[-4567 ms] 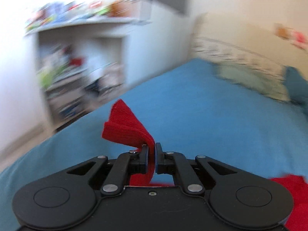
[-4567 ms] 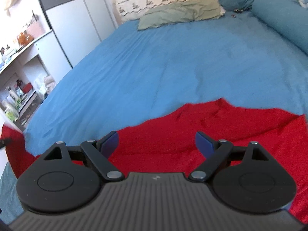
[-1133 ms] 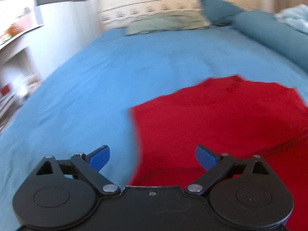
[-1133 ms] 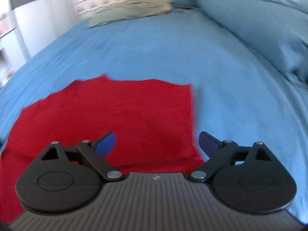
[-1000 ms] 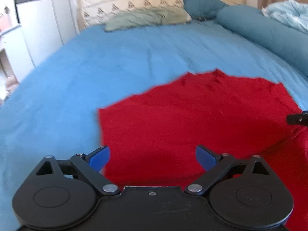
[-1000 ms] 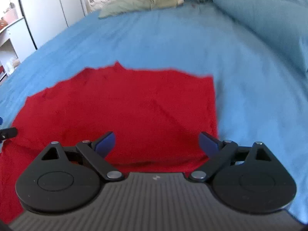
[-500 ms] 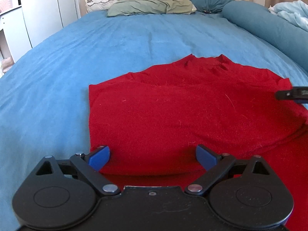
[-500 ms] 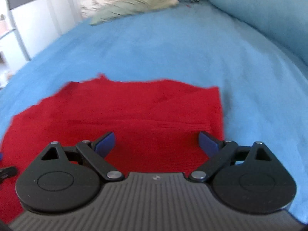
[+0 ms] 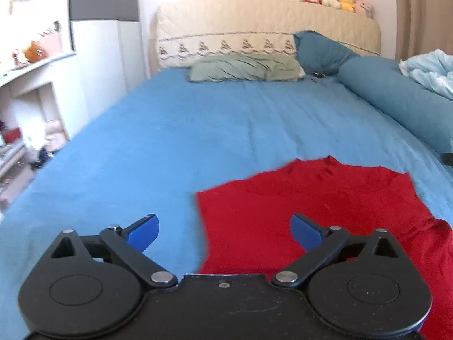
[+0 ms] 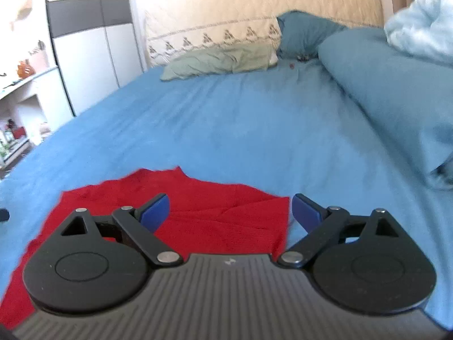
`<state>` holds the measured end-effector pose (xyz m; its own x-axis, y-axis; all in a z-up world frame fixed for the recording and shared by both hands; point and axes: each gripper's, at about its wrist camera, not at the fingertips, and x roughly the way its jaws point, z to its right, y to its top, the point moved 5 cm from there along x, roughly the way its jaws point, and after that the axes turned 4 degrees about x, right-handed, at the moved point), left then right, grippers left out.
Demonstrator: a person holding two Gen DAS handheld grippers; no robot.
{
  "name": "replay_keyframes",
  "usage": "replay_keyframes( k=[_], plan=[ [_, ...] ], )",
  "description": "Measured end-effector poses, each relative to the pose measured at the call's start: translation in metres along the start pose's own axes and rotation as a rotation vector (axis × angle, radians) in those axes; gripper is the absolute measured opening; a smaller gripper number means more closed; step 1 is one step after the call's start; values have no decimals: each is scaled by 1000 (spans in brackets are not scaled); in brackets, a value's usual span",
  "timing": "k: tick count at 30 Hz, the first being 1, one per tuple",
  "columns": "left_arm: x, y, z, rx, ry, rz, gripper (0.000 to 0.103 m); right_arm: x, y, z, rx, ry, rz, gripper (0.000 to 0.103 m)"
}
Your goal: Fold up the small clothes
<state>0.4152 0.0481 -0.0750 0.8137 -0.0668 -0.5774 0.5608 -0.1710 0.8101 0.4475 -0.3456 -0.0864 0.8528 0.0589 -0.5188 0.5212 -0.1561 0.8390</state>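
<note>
Two sets of tongs gape wide, empty: left tongs (image 9: 223,229) straddle the red garment's (image 9: 311,198) left edge, right tongs (image 10: 230,208) its right edge; it lies flat across the near bed (image 9: 226,119), long axis left-right.

Left hand-held gripper (image 9: 225,231): black body, blue pads, silver screws (right hand-held gripper (image 10: 230,208): ribbed grey).

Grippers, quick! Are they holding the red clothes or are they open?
Left gripper: open, holding nothing; red garment lies on the bed.
Right gripper: open, holding nothing.
</note>
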Motion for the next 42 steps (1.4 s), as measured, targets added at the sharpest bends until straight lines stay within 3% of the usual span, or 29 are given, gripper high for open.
replay_keyframes(
  k=[7,13,17,21,25,30,37,42],
  plan=[
    [-99,-60,-10,-79,-44,-60,101,-122,-29,4,40,9,-43,103],
    [-161,-124,-1,-129,-100,-141,99,-220,-93,7,87,1,-94,103],
    [-174,-158,2,-166,-118,-186,89,-260,-143,4,63,-32,-140,103],
    [-175,-190,4,-252,-144,-235,83,-271,-194,1,84,-69,-196,103],
    [-171,-213,13,-273,-153,-287,68,-267,-235,2,138,-93,-253,99],
    [-165,-233,15,-268,-104,-316,58,-260,-272,5,181,-154,-300,92],
    [-161,-241,21,-233,-113,-301,55,-251,-289,11,222,-197,-301,86],
    [-159,-242,33,-189,-113,-292,46,-249,-290,12,223,-203,-306,75]
  ],
)
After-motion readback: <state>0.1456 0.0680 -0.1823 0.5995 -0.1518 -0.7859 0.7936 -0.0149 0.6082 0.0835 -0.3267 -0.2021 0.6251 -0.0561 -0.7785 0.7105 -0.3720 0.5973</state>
